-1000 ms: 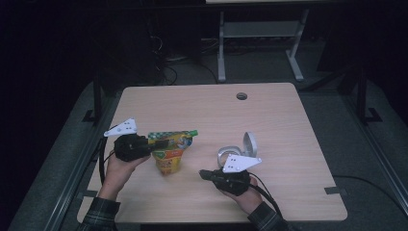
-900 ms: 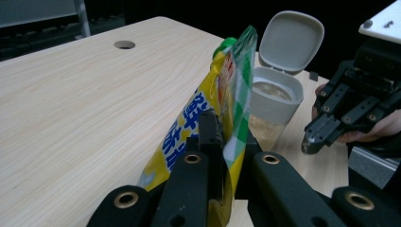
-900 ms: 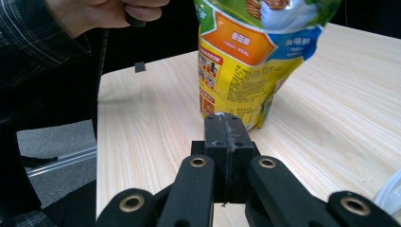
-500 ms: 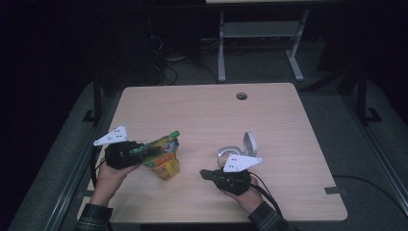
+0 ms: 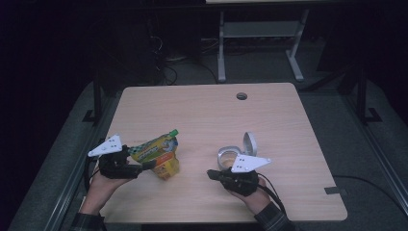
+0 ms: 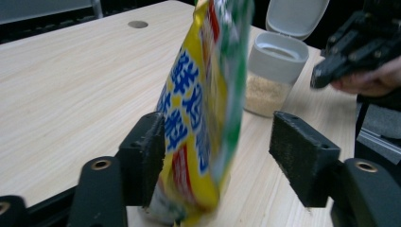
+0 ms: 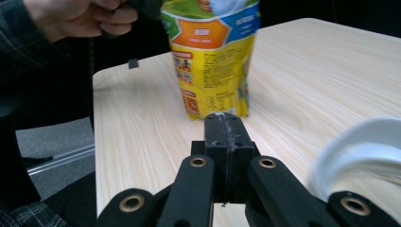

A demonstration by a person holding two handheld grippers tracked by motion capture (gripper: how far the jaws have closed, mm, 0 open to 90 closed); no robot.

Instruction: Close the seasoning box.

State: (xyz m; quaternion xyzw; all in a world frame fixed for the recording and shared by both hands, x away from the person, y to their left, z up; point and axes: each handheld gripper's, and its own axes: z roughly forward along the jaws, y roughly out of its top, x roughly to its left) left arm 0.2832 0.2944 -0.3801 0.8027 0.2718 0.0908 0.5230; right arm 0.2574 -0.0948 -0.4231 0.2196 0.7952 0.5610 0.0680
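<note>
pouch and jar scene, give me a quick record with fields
pouch: yellow and green pouch stands on the table, leaning
left tool: left tool has just been opening; pouch between its jaws, far jaw clear of it
jar: clear jar of pale grains, hinged lid up
right tool: right tool shut, empty, beside the jar

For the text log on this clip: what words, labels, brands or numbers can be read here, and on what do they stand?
Nothing can be quoted with certainty.
Pouch: large blue characters on yellow, motion-blurred in the left gripper view, not readable.
Pouch back, right gripper view: orange banner and blocks of fine print, too small and blurred to read.
Jar with its flip lid open: no label or print visible.
Table: no markings.
</note>
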